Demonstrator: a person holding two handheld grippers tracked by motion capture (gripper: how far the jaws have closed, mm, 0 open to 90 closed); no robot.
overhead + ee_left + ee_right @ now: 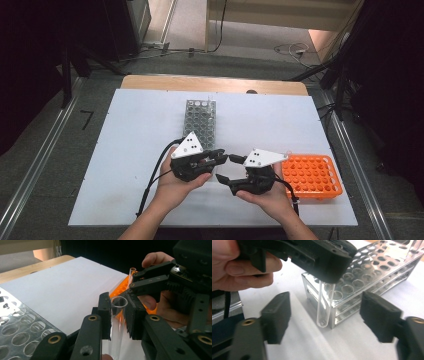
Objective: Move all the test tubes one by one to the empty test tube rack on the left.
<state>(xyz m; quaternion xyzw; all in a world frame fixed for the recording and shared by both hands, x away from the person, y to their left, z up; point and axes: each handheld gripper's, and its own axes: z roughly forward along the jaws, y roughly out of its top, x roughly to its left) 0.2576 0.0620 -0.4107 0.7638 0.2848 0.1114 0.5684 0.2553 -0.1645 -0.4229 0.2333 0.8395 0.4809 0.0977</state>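
The left gripper point(117, 312) is clamped on a clear test tube point(117, 322) near its open rim. The right gripper view shows the tube's rounded bottom hanging free above the table point(312, 345), with the right gripper point(325, 315) spread wide to either side of it, holding nothing. Behind stands a metal rack point(200, 117). The left gripper view shows another tube point(131, 275) upright in the orange rack point(312, 176).

black claws point(222, 159), grey three-cornered plates point(191, 145)
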